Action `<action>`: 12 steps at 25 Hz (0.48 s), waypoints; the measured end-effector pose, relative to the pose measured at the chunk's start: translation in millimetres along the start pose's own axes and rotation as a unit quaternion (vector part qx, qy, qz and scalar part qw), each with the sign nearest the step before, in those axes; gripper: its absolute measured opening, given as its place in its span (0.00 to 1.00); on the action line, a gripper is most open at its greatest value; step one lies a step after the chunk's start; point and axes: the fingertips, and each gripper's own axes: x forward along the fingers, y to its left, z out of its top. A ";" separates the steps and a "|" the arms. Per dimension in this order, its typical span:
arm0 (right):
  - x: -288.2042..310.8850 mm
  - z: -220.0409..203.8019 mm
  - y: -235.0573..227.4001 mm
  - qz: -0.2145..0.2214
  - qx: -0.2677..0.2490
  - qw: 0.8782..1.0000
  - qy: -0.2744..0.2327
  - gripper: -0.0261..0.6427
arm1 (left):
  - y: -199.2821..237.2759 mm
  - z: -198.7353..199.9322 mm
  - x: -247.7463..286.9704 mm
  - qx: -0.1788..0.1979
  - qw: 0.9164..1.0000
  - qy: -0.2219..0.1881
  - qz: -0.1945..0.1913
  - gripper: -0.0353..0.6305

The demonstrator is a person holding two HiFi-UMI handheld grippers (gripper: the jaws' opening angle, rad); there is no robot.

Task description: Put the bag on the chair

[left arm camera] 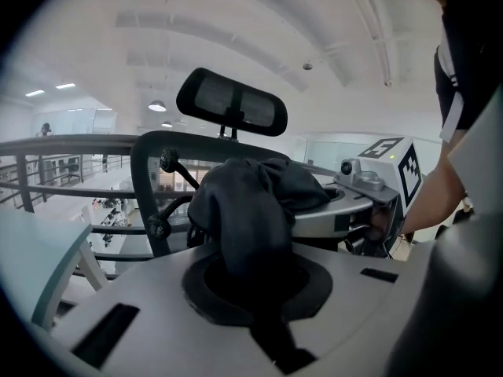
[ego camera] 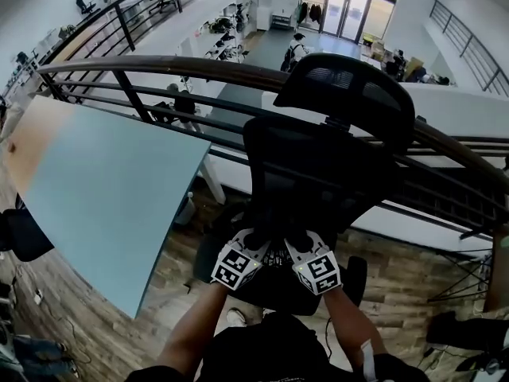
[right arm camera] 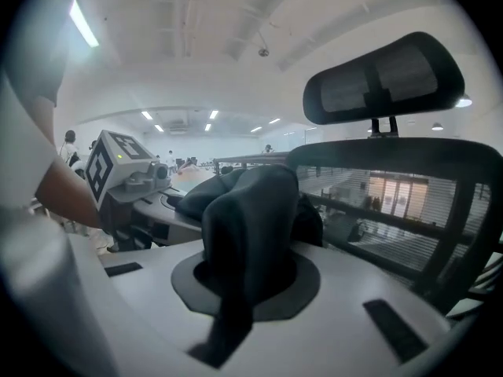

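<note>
left gripper (ego camera: 254, 243): nearly closed, pinching a bunch of the bag (left arm camera: 250, 203)
right gripper (ego camera: 298, 243): same deal, clamped on the other end
bag: strung side to side between the two
chair (ego camera: 318, 173): dead ahead, seat probably right under the bag, both grippers equally near

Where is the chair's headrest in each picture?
Head view: the headrest is upper right of centre, above the backrest.
Left gripper view: the headrest is upper centre, slightly left, above the bag.
Right gripper view: the headrest is at the upper right.
Shared landmark: the dark backrest sits directly below it in all three views.
</note>
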 end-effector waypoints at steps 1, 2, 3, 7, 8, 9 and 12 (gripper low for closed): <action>2.3 -6.4 -4.4 0.001 0.003 1.000 0.005 0.10 | 0.8 -4.8 6.7 -0.004 1.000 0.002 0.000 0.10; 4.0 -12.4 -9.1 0.001 0.006 1.000 0.009 0.10 | 1.0 -8.8 13.5 -0.008 1.000 0.003 -0.001 0.10; 6.0 -18.1 -13.3 0.001 0.008 1.000 0.013 0.10 | 1.4 -12.5 19.6 -0.011 1.000 0.005 -0.002 0.10; 16.7 -39.0 -22.6 0.011 0.017 0.999 0.029 0.10 | 6.0 -31.0 36.1 -0.021 1.000 0.021 -0.004 0.10; 17.7 -44.6 -25.4 0.014 0.018 0.999 0.034 0.10 | 6.1 -36.9 40.6 -0.025 0.999 0.029 -0.005 0.10; 18.4 -50.5 -28.5 0.017 0.018 0.999 0.039 0.10 | 5.6 -42.8 45.3 -0.029 0.999 0.036 -0.005 0.10; 23.7 -70.3 -36.2 0.025 0.013 0.998 0.054 0.10 | 6.7 -59.4 59.5 -0.034 0.998 0.048 -0.003 0.10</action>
